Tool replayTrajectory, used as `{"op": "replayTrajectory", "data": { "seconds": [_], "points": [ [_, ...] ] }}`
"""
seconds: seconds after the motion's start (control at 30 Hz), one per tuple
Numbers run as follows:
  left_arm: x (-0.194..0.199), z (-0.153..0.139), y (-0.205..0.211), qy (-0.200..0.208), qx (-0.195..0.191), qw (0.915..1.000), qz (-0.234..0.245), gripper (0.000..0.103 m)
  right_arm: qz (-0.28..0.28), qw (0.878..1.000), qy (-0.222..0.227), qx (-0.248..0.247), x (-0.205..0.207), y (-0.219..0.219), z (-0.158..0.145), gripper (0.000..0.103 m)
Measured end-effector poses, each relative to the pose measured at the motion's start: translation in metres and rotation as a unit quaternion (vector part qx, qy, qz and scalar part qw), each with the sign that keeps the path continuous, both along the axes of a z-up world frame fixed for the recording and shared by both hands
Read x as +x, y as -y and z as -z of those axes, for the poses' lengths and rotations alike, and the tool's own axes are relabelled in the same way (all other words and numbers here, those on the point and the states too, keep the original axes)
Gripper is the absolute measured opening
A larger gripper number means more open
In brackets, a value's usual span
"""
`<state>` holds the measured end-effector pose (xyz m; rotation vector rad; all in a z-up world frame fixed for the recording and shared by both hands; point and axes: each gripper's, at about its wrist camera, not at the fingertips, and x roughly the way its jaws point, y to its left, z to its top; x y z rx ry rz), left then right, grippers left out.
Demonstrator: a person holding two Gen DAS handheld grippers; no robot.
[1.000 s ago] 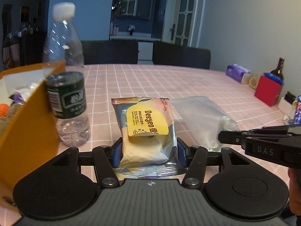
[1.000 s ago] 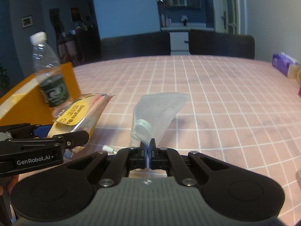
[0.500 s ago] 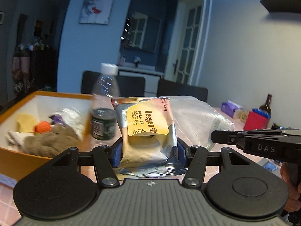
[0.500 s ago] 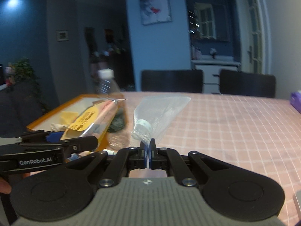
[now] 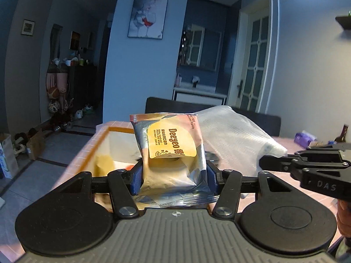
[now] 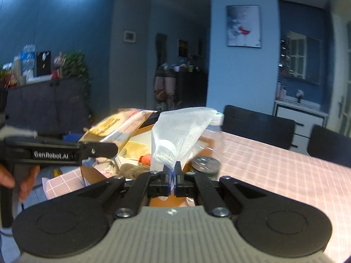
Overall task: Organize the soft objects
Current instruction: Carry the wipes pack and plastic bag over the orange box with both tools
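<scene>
My left gripper (image 5: pixel 174 177) is shut on a silver and yellow wet wipes pack (image 5: pixel 170 151), held in the air over the orange box (image 5: pixel 103 140). The pack also shows in the right wrist view (image 6: pixel 118 129). My right gripper (image 6: pixel 172 172) is shut on a clear ribbed plastic pouch (image 6: pixel 179 133), held up just to the right of the pack. The pouch also shows in the left wrist view (image 5: pixel 232 140). The orange box (image 6: pixel 92 173) holds a yellow sponge (image 5: pixel 104 167), an orange ball (image 6: pixel 145 159) and a brown cloth (image 6: pixel 131 169).
A water bottle (image 6: pixel 207 151) stands by the box, behind the pouch. The pink checked table (image 6: pixel 274 175) stretches right, with dark chairs (image 6: pixel 256 127) behind it. A purple tissue pack (image 5: pixel 303 138) and a brown bottle (image 5: pixel 342 134) sit at the far right.
Both grippers have lifted their loads off the table and swung left over the orange box. The views have tilted up toward the room.
</scene>
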<state>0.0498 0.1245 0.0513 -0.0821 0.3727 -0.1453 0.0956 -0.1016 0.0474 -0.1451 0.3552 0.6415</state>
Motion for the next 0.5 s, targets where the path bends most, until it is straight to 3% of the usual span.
{"op": "replayTrajectory", "data": {
  "seconds": [0.2,0.5],
  "points": [
    [0.055,0.003,-0.029,-0.068,0.021,0.9974,0.008,0.065,-0.005,0.999,-0.014,-0.037,0.05,-0.059,0.008,0.0],
    [0.137,0.028,-0.046,-0.161,0.072,0.9841,0.02,0.065,-0.003,0.996,-0.066,-0.056,0.129,-0.114,0.016,0.0]
  ]
}}
